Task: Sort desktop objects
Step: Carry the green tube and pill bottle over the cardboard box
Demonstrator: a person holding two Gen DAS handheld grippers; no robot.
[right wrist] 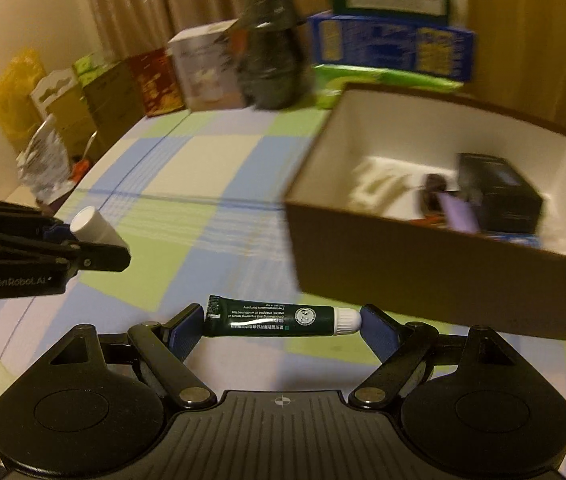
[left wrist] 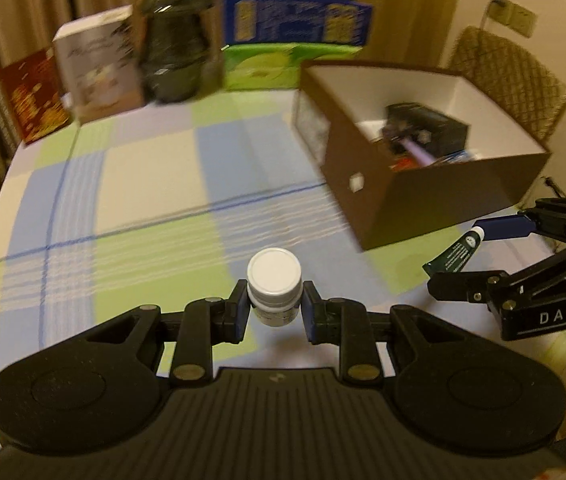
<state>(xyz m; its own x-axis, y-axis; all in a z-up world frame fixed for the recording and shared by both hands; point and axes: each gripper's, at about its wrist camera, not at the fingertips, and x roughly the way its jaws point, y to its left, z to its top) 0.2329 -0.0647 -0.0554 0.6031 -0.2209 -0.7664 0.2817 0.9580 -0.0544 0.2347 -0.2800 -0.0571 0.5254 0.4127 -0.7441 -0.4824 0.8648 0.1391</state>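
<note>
The left gripper [left wrist: 274,309] is clamped on a small bottle [left wrist: 274,285] with a white cap, held upright above the checked tablecloth [left wrist: 151,216]; its label is hidden by the pads and too dim to read. The right gripper [right wrist: 283,322] grips a dark green tube [right wrist: 283,317] lengthwise, one pad on the crimped end and the other on the white cap, so the jaws stand wide; the print on the tube is too small to make out. Both are in the air, clear of the cloth, near the brown box [right wrist: 423,268] with a white inside. In the box lie a black carton [right wrist: 499,194], something purple [right wrist: 459,212] and a few blurred bits that cannot be named; its near wall hides much of the floor. Behind stand a blurred dark bag [left wrist: 177,40], a white carton [left wrist: 97,64] and stacked green and blue boxes [left wrist: 295,36], the top one cut off by the frame.
</note>
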